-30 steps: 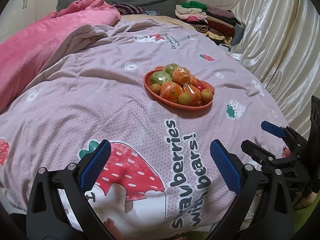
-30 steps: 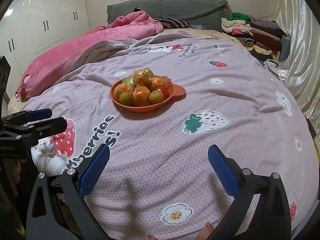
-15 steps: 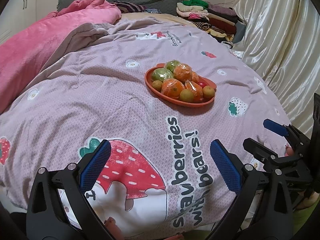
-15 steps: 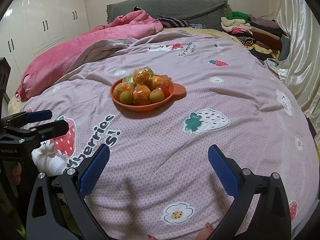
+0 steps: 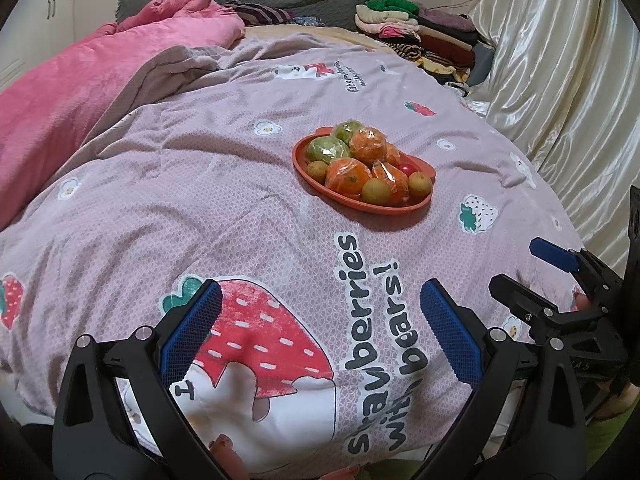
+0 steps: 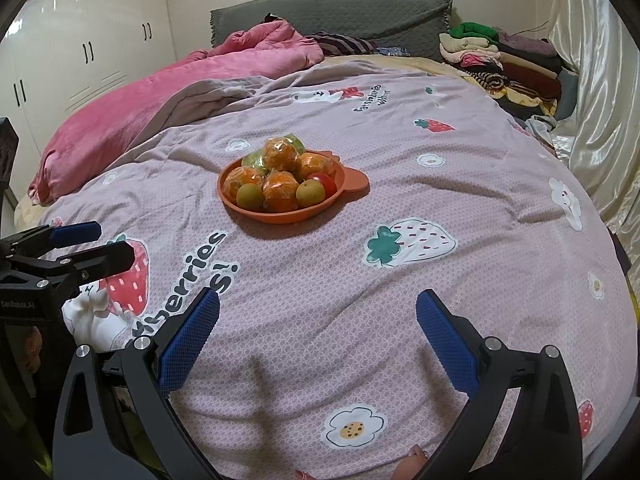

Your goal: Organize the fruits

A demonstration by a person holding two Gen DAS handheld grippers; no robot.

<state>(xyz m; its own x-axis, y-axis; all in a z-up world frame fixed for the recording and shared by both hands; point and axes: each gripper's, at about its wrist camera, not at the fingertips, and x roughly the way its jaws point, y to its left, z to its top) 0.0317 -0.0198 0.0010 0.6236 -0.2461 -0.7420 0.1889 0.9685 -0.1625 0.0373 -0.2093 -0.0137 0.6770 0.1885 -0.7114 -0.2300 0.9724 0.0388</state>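
- Bed [image 6: 400,280]: soft quilt; pressing near the plate could tilt it and set the heap rolling.
- Plate [image 6: 256,211]: orange, mid-bed, well apart from every edge; piled above its rim, so a nudge may spill fruit.
- Left gripper [image 5: 320,332] and right gripper [image 6: 318,336]: both spread wide and empty, near the foot edge, far from the plate.
- Oranges [image 6: 280,192]: film-wrapped, likely slippery; may slide from a pinch.
- Tomato [image 6: 322,182]: wedged among others; could be bruised or crushed.

Pink blanket [image 6: 132,112] bunched at bed's left; folded clothes [image 6: 500,60] stacked near curtain [image 5: 560,92]
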